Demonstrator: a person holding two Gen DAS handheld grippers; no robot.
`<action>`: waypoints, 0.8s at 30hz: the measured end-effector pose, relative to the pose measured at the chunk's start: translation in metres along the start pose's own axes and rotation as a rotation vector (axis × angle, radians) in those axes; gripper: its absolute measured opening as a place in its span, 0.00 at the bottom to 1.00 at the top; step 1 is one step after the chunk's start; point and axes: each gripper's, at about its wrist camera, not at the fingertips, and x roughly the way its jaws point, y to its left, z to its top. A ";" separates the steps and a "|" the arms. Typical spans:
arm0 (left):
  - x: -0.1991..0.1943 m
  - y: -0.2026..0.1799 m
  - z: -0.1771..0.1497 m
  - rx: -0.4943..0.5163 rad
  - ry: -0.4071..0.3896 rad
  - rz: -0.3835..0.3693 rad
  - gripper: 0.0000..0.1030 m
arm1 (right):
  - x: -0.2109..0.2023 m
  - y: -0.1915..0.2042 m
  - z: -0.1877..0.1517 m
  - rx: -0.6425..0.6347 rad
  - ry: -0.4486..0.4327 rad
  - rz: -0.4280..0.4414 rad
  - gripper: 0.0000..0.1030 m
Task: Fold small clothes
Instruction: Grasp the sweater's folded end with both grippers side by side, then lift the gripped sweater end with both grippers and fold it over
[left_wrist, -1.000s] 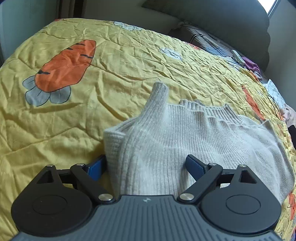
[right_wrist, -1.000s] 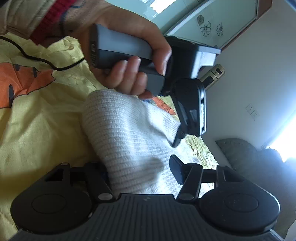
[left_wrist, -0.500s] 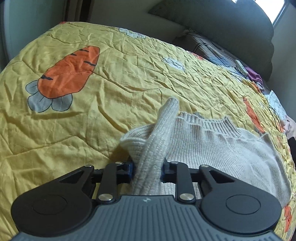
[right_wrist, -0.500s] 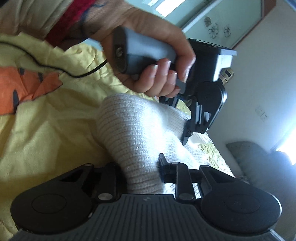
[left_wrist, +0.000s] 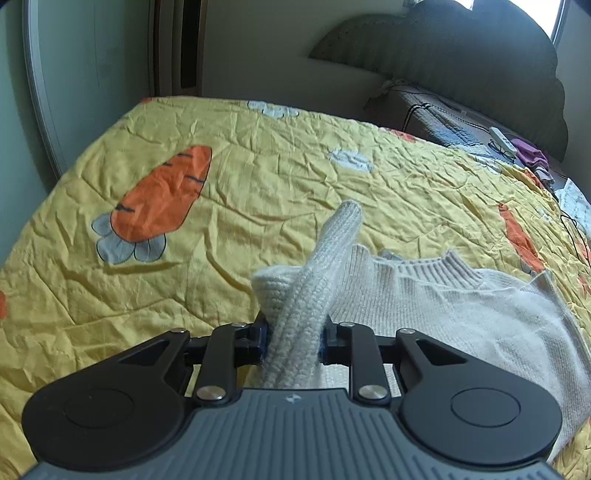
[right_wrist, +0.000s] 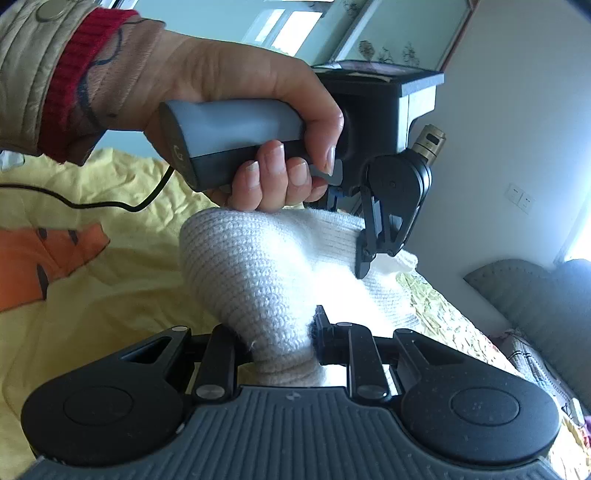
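A small cream knit sweater (left_wrist: 443, 306) lies on the yellow carrot-print bedspread (left_wrist: 258, 177), its ribbed collar pointing away. My left gripper (left_wrist: 293, 339) is shut on a bunched fold of the sweater's left side, and the knit stands up between the fingers. In the right wrist view the same sweater (right_wrist: 258, 266) is lifted off the bed. My right gripper (right_wrist: 277, 343) is shut on another bunch of it. The left gripper (right_wrist: 365, 258) shows there too, held by a hand and pinching the sweater's far edge.
A dark padded headboard (left_wrist: 461, 62) and a pile of clothes, glasses and a remote (left_wrist: 506, 144) lie at the bed's far right. A wall and door frame (left_wrist: 166, 44) stand behind the bed. A black cable (right_wrist: 92, 199) trails over the bedspread.
Both grippers were open around the sweater a second ago and have closed on it. Both have since lifted, raising the gathered knit off the bedspread.
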 end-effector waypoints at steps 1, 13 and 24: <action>-0.004 -0.003 0.002 0.000 -0.007 0.001 0.22 | -0.002 -0.003 0.000 0.009 -0.006 -0.002 0.23; -0.042 -0.057 0.020 0.042 -0.072 0.020 0.22 | -0.029 -0.046 -0.001 0.149 -0.054 -0.033 0.23; -0.058 -0.113 0.027 0.063 -0.127 0.018 0.22 | -0.056 -0.077 -0.019 0.236 -0.071 -0.101 0.22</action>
